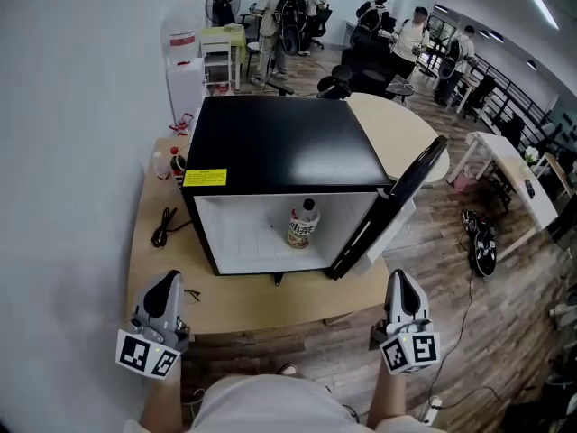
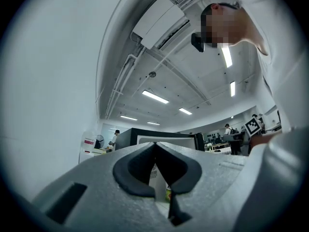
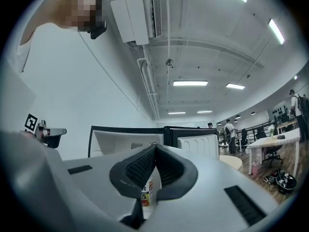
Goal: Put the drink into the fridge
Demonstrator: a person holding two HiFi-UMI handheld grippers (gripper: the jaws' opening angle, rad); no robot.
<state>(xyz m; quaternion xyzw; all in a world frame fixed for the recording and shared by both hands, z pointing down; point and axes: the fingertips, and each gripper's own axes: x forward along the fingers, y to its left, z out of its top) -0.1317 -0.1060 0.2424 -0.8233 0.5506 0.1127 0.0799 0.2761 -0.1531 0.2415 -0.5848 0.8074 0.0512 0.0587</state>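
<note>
The drink (image 1: pixel 304 224), a bottle with a dark cap and a printed label, stands upright inside the black mini fridge (image 1: pixel 270 142). The fridge door (image 1: pixel 397 201) hangs open to the right. Both grippers are held low in front of the fridge, apart from it. My left gripper (image 1: pixel 169 280) is over the table's front edge and my right gripper (image 1: pixel 399 278) is just past the table's right front corner. Each has its jaws shut with nothing between them. Behind the shut tips, the left gripper (image 2: pixel 155 145) view shows a sliver of the drink (image 2: pixel 168 194), and the right gripper (image 3: pixel 155 148) view shows its label (image 3: pixel 145 197).
The fridge sits on a wooden table (image 1: pixel 234 300) against a white wall. A black cable (image 1: pixel 164 226) and small bottles (image 1: pixel 163 164) lie left of the fridge. People and office chairs are far behind; a white desk (image 1: pixel 516 177) and shoes (image 1: pixel 482 242) are on the right.
</note>
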